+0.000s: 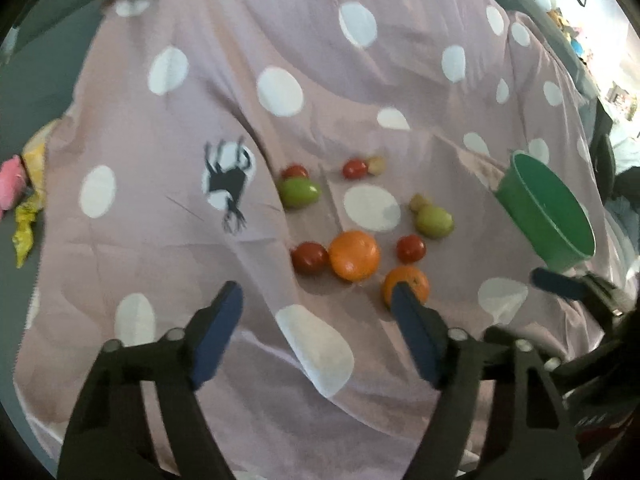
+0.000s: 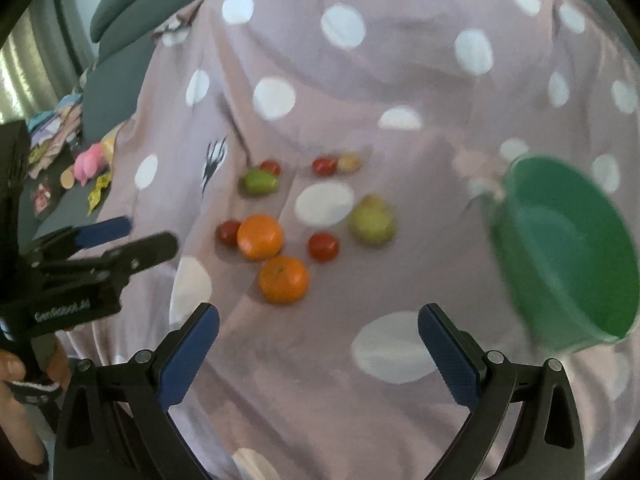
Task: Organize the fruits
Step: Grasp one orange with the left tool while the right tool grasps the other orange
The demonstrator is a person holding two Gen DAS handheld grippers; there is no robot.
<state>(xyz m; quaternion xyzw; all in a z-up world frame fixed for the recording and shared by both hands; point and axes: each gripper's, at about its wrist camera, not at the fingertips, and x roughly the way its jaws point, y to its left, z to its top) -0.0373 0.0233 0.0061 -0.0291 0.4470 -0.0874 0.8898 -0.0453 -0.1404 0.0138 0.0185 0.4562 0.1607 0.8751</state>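
Note:
Fruits lie on a pink spotted bedcover (image 1: 160,260): two oranges (image 1: 354,255) (image 1: 412,280), several red tomatoes (image 1: 309,257), two green fruits (image 1: 298,192) (image 1: 434,220) and small yellowish ones (image 1: 376,164). A green bowl (image 1: 548,212) stands at the right. My left gripper (image 1: 316,300) is open and empty, above the cover just short of the fruits. My right gripper (image 2: 318,322) is open and empty, near the closer orange (image 2: 283,279). The bowl also shows in the right wrist view (image 2: 568,248).
A pink toy (image 2: 90,164) and yellow wrappers (image 1: 24,224) lie left of the cover. Grey cushions (image 2: 132,4) sit at the back left. The left gripper shows in the right wrist view (image 2: 120,236).

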